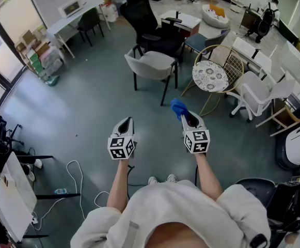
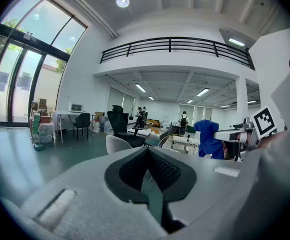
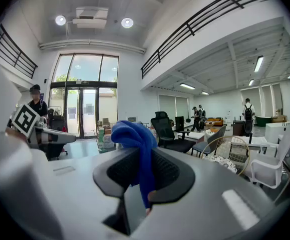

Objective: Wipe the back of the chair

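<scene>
Blue cloth [image 3: 132, 134] is clamped in the right gripper [image 1: 187, 115] jaws; the left gripper [image 1: 128, 121] jaws are together, empty. The grey chair [image 1: 152, 66] stands well ahead. Pinched by one fold, the cloth could slip free when rubbed against its back.

No legible text, labels, or signs

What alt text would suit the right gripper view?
The right gripper is shut on a blue cloth that bunches up above its jaws. Beyond lies a bright office hall with a black office chair, a gold wire chair and glass doors.
</scene>
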`<state>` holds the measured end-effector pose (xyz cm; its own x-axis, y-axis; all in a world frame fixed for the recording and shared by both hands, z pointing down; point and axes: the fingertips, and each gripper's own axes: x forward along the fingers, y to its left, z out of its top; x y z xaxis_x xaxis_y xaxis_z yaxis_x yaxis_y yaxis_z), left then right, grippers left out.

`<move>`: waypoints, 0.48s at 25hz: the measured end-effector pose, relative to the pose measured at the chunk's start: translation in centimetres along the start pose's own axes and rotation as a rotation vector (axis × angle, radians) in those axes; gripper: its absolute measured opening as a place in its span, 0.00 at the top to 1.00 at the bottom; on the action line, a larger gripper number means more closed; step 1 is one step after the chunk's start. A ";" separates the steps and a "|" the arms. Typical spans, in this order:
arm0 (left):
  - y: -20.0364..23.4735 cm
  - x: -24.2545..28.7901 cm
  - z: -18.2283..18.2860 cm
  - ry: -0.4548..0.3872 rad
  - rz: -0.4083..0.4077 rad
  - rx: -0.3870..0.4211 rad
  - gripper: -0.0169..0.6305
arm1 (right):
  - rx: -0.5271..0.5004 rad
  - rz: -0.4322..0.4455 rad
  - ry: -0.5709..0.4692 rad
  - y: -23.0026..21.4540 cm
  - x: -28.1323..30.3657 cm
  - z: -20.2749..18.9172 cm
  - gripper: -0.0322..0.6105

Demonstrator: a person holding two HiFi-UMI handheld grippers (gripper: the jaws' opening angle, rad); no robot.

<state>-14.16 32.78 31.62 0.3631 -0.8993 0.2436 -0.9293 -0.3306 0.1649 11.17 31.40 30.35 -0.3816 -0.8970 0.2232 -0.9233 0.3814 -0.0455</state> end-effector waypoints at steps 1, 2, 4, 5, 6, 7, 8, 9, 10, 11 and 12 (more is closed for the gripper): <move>0.1 0.0 0.1 0.000 -0.002 0.000 0.97 | 0.000 -0.003 0.003 0.1 0.0 0.0 0.84; 0.3 0.0 0.1 -0.001 -0.004 0.000 0.97 | 0.000 -0.005 0.005 0.3 0.1 -0.1 0.84; 0.8 0.1 0.3 -0.002 -0.007 -0.001 0.97 | 0.004 -0.004 0.003 0.7 0.3 0.0 0.84; 1.1 0.1 0.3 -0.003 -0.008 -0.001 0.97 | 0.008 -0.002 0.000 1.0 0.5 0.1 0.83; 1.4 0.1 0.3 -0.003 -0.009 -0.002 0.97 | 0.010 0.000 -0.003 1.3 0.6 0.2 0.83; 1.6 0.2 0.3 -0.002 -0.012 -0.003 0.97 | 0.011 0.000 -0.004 1.5 0.8 0.2 0.83; 1.9 0.3 0.3 -0.001 -0.015 -0.005 0.97 | 0.009 -0.001 -0.002 1.7 1.0 0.2 0.83; 2.1 0.4 0.2 0.001 -0.019 -0.006 0.97 | 0.006 -0.003 0.002 1.9 1.3 0.2 0.83; 2.3 0.6 0.1 0.002 -0.024 -0.007 0.97 | 0.003 -0.004 0.006 2.1 1.5 0.1 0.83; 2.5 0.7 0.0 0.004 -0.029 -0.006 0.97 | 0.001 -0.005 0.009 2.3 1.6 0.0 0.83; 2.8 0.8 -0.1 0.005 -0.034 -0.005 0.97 | 0.001 -0.007 0.011 2.5 1.8 -0.1 0.83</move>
<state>-16.49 31.17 32.33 0.3947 -0.8861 0.2429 -0.9161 -0.3594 0.1777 8.15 30.79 30.75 -0.3747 -0.8971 0.2342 -0.9259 0.3751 -0.0448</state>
